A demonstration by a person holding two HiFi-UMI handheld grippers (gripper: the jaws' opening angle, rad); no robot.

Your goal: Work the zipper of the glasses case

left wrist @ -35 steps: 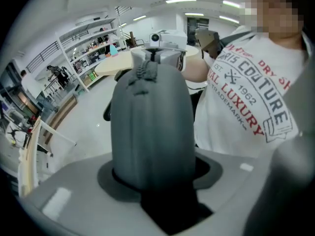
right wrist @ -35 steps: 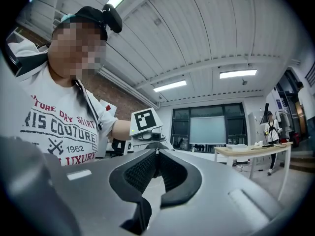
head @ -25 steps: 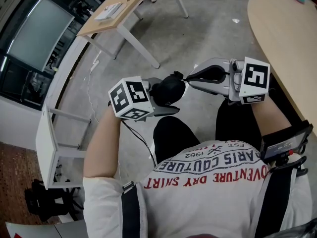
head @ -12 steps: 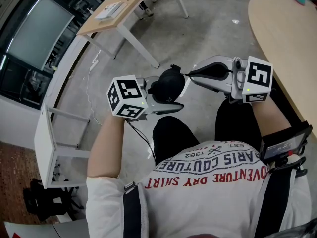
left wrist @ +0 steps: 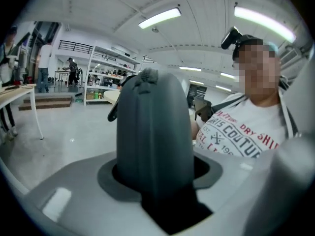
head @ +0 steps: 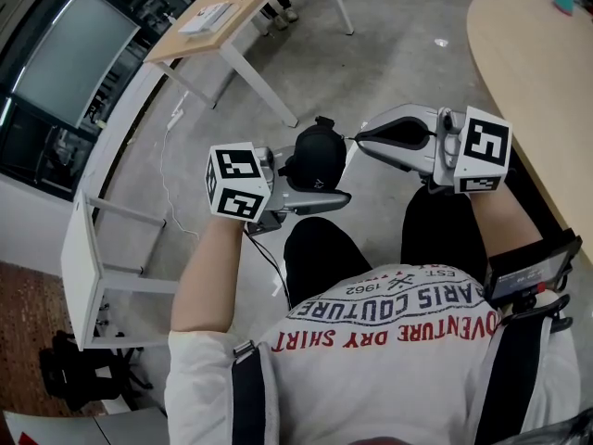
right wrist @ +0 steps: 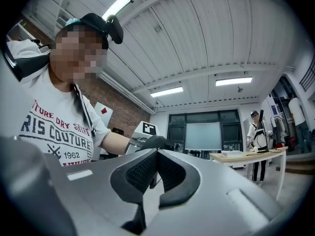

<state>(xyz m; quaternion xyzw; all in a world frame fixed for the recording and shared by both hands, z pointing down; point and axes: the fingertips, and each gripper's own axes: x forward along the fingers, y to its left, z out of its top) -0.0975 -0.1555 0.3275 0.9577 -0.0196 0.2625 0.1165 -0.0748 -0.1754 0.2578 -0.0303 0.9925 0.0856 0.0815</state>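
Note:
The black glasses case [head: 317, 156] is held in the air above the person's lap, with my left gripper [head: 310, 180] shut on it. In the left gripper view the case [left wrist: 152, 136] stands up between the grey jaws and fills the middle; my left gripper [left wrist: 155, 181] clamps its lower part. My right gripper [head: 356, 140] points left at the case's right end. Its jaws are closing, and in the right gripper view the pads [right wrist: 140, 173] meet at the tips of my right gripper [right wrist: 157, 154] on a thin dark zipper pull [right wrist: 153, 179]. The case [right wrist: 153, 142] shows just beyond.
Under the grippers are the person's dark trouser legs [head: 320, 248] and a concrete floor. A wooden desk [head: 222, 17] stands at the far left, a rounded beige table [head: 537, 63] at the right, and a white frame shelf [head: 88, 267] at the left.
The left gripper and the case have shifted slightly right and turned. The right gripper's tip stays at the case's end.

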